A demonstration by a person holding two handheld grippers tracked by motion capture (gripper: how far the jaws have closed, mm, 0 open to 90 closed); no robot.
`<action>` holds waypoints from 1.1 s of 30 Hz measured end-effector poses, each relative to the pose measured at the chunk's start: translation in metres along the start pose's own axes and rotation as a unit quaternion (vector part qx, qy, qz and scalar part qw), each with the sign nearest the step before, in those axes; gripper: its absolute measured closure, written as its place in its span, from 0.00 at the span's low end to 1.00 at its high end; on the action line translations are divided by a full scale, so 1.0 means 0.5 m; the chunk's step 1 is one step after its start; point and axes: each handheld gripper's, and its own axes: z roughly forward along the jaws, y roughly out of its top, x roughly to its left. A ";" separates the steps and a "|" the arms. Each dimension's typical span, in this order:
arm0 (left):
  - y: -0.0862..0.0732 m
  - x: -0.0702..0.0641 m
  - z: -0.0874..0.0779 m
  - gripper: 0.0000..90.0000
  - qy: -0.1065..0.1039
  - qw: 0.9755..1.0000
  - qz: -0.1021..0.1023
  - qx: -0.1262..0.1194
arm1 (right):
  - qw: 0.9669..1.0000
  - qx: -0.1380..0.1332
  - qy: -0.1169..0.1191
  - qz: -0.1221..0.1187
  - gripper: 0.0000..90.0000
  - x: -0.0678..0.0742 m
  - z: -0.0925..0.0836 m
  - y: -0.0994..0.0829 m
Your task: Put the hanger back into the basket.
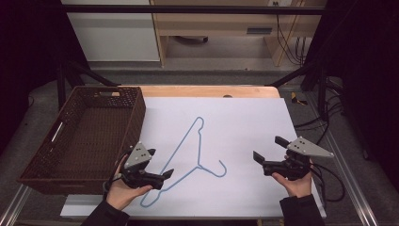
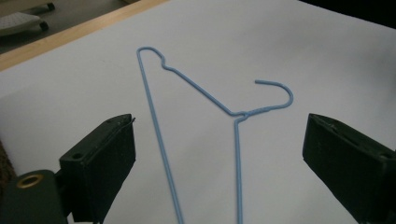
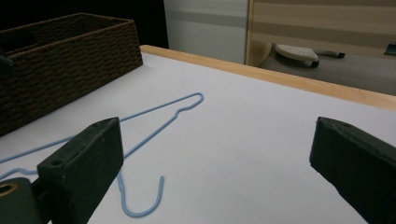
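A light blue wire hanger (image 1: 199, 141) lies flat on the white sheet (image 1: 244, 122), its hook toward the near right. My left gripper (image 1: 160, 163) is open over the hanger's near end. In the left gripper view, two wires of the hanger (image 2: 201, 91) run down between the wide-apart jaws, and I cannot tell whether they touch. My right gripper (image 1: 269, 149) is open and empty at the right of the sheet, apart from the hanger. The right gripper view shows the hanger (image 3: 159, 107) ahead to the left, with the hook near the left jaw.
A brown wicker basket (image 1: 134, 127) stands empty at the table's left, close to my left gripper; its wall (image 3: 70, 56) shows in the right gripper view too. The wooden table edge (image 1: 207, 90) runs along the far side. Cables (image 1: 329, 179) trail off to the right.
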 end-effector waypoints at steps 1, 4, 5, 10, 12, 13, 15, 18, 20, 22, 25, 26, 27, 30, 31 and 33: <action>0.001 -0.002 0.008 0.11 -0.003 1.000 0.001 0.005 | 1.000 0.000 0.000 0.000 0.04 0.000 0.000 0.000; 0.003 -0.009 0.029 0.12 -0.011 1.000 0.005 0.022 | 1.000 0.002 0.002 -0.001 0.04 0.001 0.001 -0.001; 0.004 -0.011 0.037 0.12 -0.013 0.999 0.008 0.028 | 1.000 0.002 0.002 -0.001 0.04 0.001 0.001 -0.001; 0.003 -0.020 0.075 0.13 -0.020 0.998 0.015 0.055 | 1.000 0.003 0.002 -0.002 0.04 0.002 0.004 -0.002; 0.001 -0.023 0.087 0.14 -0.023 0.998 0.015 0.063 | 1.000 0.004 0.002 0.000 0.04 0.003 0.005 -0.002; -0.001 -0.027 0.099 0.15 -0.023 0.997 0.019 0.072 | 1.000 0.005 0.003 0.001 0.04 0.003 0.005 -0.002; -0.003 -0.030 0.109 0.16 -0.024 0.996 0.023 0.081 | 1.000 0.005 0.002 0.000 0.04 0.004 0.006 -0.002; -0.006 -0.033 0.119 0.18 -0.026 0.995 0.025 0.089 | 1.000 0.008 0.003 -0.002 0.04 0.004 0.007 -0.003; -0.013 -0.036 0.132 0.19 -0.025 0.994 0.029 0.101 | 1.000 0.008 0.002 -0.003 0.04 0.004 0.008 -0.003; -0.017 -0.037 0.140 0.20 -0.025 0.993 0.031 0.109 | 1.000 0.008 0.002 -0.001 0.04 0.005 0.009 -0.004; -0.021 -0.038 0.148 0.21 -0.025 0.992 0.033 0.116 | 1.000 0.010 0.002 -0.003 0.04 0.005 0.011 -0.004; -0.024 -0.039 0.156 0.22 -0.027 0.992 0.030 0.121 | 1.000 0.011 0.003 -0.003 0.04 0.006 0.012 -0.005; -0.024 -0.039 0.156 0.23 -0.027 0.992 0.030 0.121 | 1.000 0.014 0.003 -0.009 0.04 0.004 0.012 -0.006; -0.029 -0.039 0.166 0.25 -0.028 0.991 0.031 0.131 | 1.000 0.015 0.003 -0.008 0.04 0.005 0.013 -0.006; -0.031 -0.040 0.170 0.27 -0.030 0.990 0.031 0.133 | 1.000 0.015 0.003 -0.007 0.04 0.005 0.013 -0.006; -0.034 -0.043 0.180 0.32 -0.033 0.989 0.034 0.141 | 1.000 0.016 0.005 -0.008 0.04 0.005 0.013 -0.006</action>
